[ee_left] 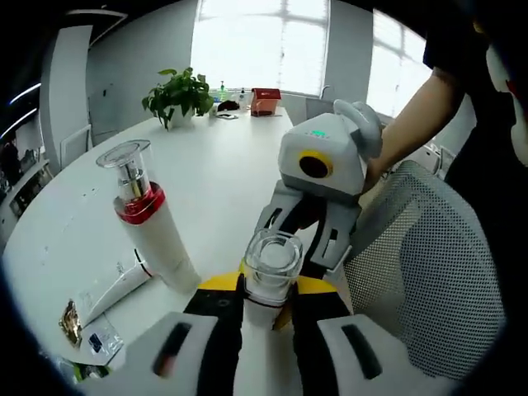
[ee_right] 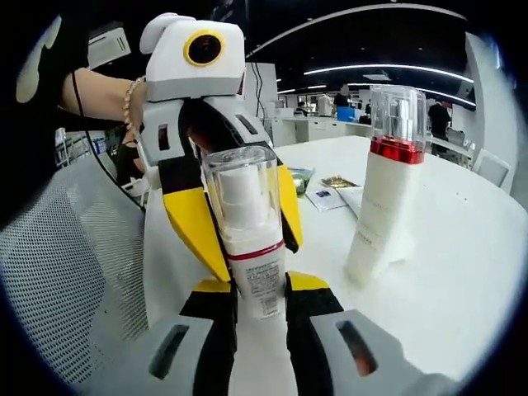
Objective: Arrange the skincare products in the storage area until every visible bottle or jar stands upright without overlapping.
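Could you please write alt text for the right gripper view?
Both tools, right tool and left tool, grip one clear-capped white bottle above a white table. A taller red-collared bottle stands upright alongside.

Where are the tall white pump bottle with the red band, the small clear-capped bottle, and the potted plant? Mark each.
tall white pump bottle with red band (ee_left: 157, 235), left gripper view, white body
small clear-capped bottle (ee_right: 243, 194), right gripper view, clear cap
green potted plant (ee_left: 177, 95), left gripper view, leaves
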The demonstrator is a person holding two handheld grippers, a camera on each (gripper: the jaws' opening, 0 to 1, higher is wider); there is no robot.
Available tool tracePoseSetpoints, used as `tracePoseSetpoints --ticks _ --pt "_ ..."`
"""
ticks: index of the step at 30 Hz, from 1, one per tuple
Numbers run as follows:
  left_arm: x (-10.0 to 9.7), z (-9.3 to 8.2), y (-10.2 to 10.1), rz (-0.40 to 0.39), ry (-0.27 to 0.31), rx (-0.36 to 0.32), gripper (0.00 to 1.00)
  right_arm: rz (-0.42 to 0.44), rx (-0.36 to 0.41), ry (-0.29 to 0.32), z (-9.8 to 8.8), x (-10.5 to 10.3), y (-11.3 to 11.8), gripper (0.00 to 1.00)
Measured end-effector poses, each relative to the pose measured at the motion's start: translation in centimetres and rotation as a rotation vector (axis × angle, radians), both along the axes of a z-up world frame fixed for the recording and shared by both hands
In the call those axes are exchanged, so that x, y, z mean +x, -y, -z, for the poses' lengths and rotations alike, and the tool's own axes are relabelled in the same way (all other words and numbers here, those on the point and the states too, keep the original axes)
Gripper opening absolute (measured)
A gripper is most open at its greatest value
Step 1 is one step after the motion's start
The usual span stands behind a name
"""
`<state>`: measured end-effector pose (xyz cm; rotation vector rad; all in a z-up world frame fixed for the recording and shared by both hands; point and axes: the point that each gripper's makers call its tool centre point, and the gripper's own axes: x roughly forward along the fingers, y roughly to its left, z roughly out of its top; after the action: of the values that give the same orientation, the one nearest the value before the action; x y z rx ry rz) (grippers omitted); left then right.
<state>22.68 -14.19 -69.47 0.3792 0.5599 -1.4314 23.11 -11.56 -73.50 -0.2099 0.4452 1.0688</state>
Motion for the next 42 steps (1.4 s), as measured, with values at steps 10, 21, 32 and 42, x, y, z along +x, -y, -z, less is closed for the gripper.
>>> tracePoseSetpoints --ticks 10,21,32,42 --pt "1.2 0.3 0.3 -0.029 0.003 -0.012 0.16 -0.01 -0.003 -0.008 0.4 1.0 0.4 0.21" --pt "3.4 0.3 1.0 -0.026 0.01 -0.022 0.16 -0.01 -0.014 0.002 0.4 3.1 0.8 0.21" --pt "4.5 0.0 1.5 -0.033 0.022 -0.025 0.15 -0.028 -0.016 0.001 0.3 4.6 1.2 0.21" --pt "5.1 0.0 1.5 -0.043 0.022 -0.034 0.15 -0.035 -0.016 -0.001 0.3 5.0 1.4 0.21"
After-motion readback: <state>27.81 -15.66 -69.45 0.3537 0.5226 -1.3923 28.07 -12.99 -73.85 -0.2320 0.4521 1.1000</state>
